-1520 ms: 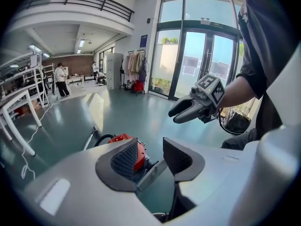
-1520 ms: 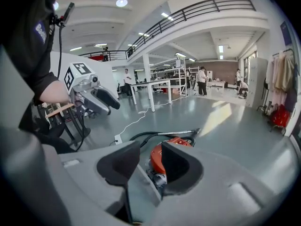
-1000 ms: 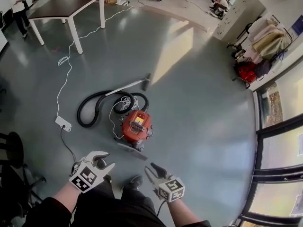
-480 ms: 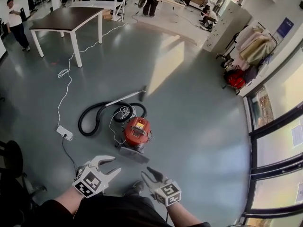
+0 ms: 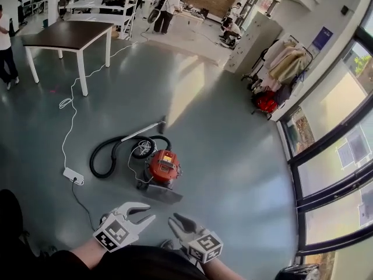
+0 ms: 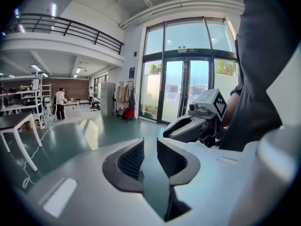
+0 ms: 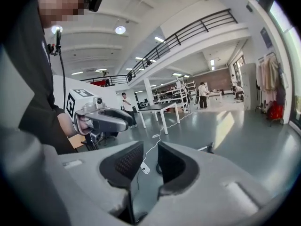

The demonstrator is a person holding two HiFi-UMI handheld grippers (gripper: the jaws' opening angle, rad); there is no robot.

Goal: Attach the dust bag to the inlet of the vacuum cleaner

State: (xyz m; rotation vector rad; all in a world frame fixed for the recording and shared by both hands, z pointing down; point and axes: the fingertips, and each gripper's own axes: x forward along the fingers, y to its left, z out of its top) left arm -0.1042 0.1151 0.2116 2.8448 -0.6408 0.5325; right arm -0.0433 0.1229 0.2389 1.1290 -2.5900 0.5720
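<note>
The red vacuum cleaner stands on the grey-green floor, with its black hose coiled to the left and the wand behind. A flat grey piece lies against its near side. I cannot make out a dust bag. My left gripper and right gripper hover side by side, well short of the vacuum. Both sets of jaws are closing, and nothing is between them. The left gripper view has its pads a narrow gap apart and the right gripper beyond. The right gripper view shows the left gripper.
A white power strip with its cable lies left of the hose. A dark-topped table stands at the far left. People stand near the back shelves. Glass doors and a clothes rack line the right side.
Both grippers have risen toward the camera, and the view has tilted up and back. The vacuum has not moved, and nothing was taken hold of.
</note>
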